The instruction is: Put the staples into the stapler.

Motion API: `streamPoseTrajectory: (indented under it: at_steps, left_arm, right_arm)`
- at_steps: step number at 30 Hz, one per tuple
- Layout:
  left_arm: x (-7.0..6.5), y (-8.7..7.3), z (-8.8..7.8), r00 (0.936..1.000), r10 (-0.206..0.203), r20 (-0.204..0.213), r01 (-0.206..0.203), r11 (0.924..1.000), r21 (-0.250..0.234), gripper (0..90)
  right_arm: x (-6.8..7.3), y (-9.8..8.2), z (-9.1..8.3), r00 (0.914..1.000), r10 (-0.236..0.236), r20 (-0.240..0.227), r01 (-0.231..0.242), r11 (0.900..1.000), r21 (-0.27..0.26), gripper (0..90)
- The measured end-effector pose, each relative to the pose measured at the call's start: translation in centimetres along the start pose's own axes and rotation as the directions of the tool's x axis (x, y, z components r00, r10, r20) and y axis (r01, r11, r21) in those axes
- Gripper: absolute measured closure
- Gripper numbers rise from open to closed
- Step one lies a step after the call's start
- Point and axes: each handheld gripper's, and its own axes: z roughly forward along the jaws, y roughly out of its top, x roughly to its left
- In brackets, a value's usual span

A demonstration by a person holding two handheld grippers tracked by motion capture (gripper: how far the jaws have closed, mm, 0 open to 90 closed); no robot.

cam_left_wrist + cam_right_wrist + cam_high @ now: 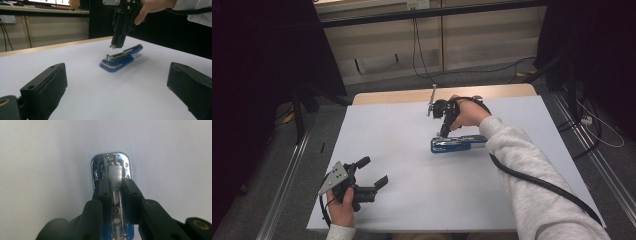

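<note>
Your right claw pinches a small strip of silver staples over the open blue metal stapler, ready to load it. Your left claw rests spread on the white surface.

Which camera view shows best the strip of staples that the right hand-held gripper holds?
The right gripper view: the strip of staples sits large between the jaws, above the open blue stapler. The left gripper view shows it small and side-on. In the high view it is too small to tell.
</note>
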Motion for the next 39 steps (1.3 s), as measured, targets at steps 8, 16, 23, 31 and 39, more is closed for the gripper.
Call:
streamPoseTrajectory:
  at_steps: [8, 16, 23, 31, 39]
  left_arm:
    - [-0.1, 0.0, 0.0, 1.0, -0.002, -0.008, 0.002, 1.0, 0.004, 2.9]
    - [0.0, 0.0, 0.0, 1.0, 0.006, -0.001, -0.006, 1.0, 0.003, 2.9]
    - [0.0, 0.0, 0.0, 1.0, 0.004, -0.004, -0.004, 1.0, 0.001, 2.9]
    - [0.0, 0.0, 0.0, 1.0, 0.001, 0.002, -0.001, 1.0, -0.001, 2.9]
    - [-0.1, 0.0, 0.0, 1.0, 0.0, 0.0, 0.0, 1.0, -0.002, 2.9]
  right_arm:
    - [0.1, 0.0, -0.2, 1.0, 0.009, 0.001, -0.009, 1.0, -0.009, 78.6]
    - [0.0, -0.1, 0.5, 1.0, 0.004, -0.002, -0.004, 1.0, -0.026, 78.6]
    - [0.0, -0.3, 0.7, 1.0, 0.004, -0.003, -0.004, 1.0, -0.025, 78.6]
    - [0.1, -0.3, 1.3, 0.9999, -0.006, -0.01, 0.005, 1.0, -0.024, 78.6]
    - [0.0, -0.2, 1.5, 0.9998, -0.014, -0.014, 0.013, 1.0, -0.023, 78.6]
